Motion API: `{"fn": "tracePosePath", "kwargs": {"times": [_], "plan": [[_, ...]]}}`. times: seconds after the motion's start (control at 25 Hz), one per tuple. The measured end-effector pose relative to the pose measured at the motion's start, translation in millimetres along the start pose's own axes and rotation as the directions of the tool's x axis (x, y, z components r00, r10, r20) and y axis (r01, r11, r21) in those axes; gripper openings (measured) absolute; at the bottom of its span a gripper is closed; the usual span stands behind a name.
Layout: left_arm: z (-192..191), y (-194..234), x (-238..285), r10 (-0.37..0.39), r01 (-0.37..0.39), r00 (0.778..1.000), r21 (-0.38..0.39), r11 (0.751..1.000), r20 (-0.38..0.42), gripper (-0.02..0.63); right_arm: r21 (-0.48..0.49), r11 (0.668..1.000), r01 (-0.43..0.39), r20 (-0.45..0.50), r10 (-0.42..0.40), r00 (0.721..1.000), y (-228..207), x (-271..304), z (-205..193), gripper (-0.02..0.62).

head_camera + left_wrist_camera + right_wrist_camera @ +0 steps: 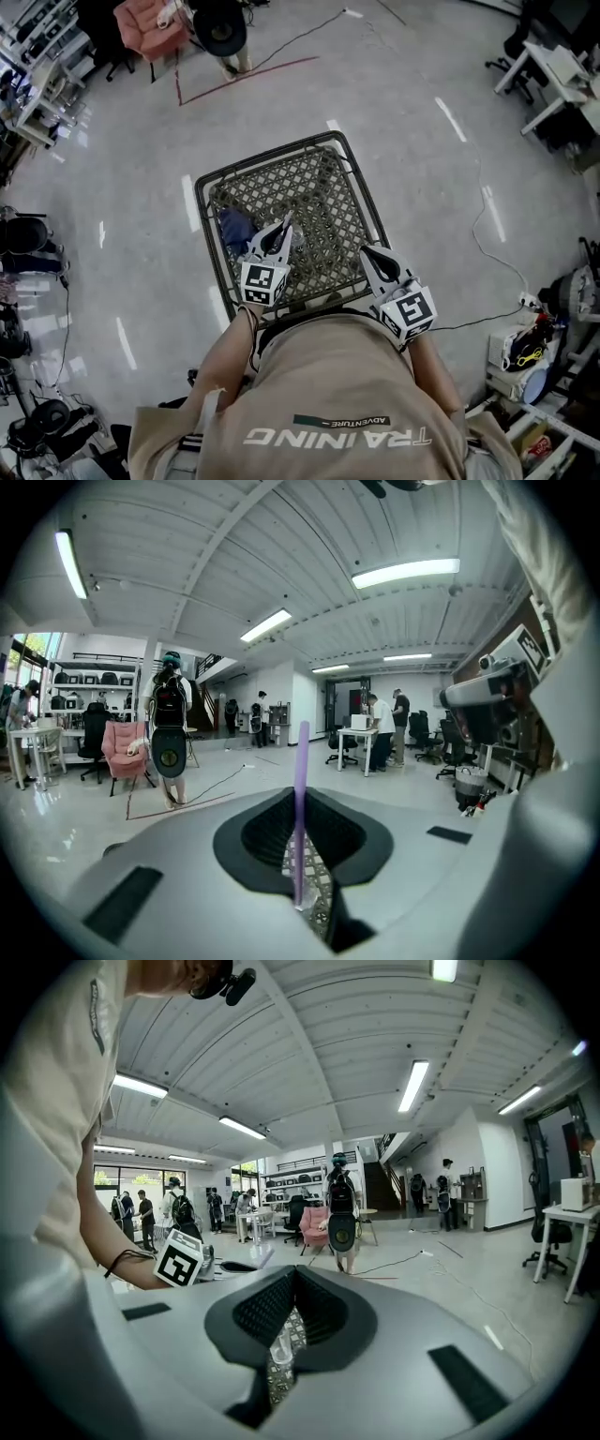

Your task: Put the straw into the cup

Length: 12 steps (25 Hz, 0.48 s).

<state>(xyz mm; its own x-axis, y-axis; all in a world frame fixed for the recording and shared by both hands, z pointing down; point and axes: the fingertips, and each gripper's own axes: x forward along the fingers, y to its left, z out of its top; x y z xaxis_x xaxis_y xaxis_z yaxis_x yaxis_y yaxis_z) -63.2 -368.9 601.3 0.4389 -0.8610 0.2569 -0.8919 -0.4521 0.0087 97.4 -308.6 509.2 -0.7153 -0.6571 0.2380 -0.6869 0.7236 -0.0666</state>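
A thin purple straw point(300, 799) stands upright between the jaws of my left gripper point(298, 892), which is shut on its lower end. In the head view that left gripper point(281, 228) hangs over the near left part of the black mesh table point(323, 202). My right gripper point(366, 251) hovers over the table's near right edge. In the right gripper view a small clear piece, seemingly the wall of a clear cup point(281, 1346), sits pinched in the narrow gap of the right gripper point(283, 1358). The left gripper's marker cube point(180, 1260) shows to its left.
A dark blue object point(234, 228) lies on the mesh at the left, just beside the left gripper. The table's metal rim point(208, 246) runs all round. A cable point(487, 234) trails on the floor to the right. A person point(223, 33) stands far off.
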Motion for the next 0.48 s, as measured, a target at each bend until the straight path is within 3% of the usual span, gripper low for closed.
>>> {"fn": "tracePosePath", "kwargs": {"times": [0.36, 0.4, 0.48], "plan": [[-15.9, -3.9, 13.2, -0.053, 0.053, 0.998, 0.006, 0.999, -0.043, 0.043, -0.011, 1.0, 0.002, -0.003, -0.002, 1.0, 3.6, 4.8, 1.7, 0.017], [-15.3, -4.3, 12.5, -0.058, 0.058, 0.998, 0.007, 0.998, -0.04, 0.051, -0.013, 1.0, 0.0, -0.004, 0.0, 1.0, 4.7, 6.0, 1.6, 0.017], [-10.9, -3.0, 8.6, -0.058, 0.058, 0.998, 0.005, 0.998, -0.025, 0.132, -0.017, 1.0, -0.005, -0.001, 0.004, 1.0, 8.1, 8.6, 2.7, 0.017]]}}
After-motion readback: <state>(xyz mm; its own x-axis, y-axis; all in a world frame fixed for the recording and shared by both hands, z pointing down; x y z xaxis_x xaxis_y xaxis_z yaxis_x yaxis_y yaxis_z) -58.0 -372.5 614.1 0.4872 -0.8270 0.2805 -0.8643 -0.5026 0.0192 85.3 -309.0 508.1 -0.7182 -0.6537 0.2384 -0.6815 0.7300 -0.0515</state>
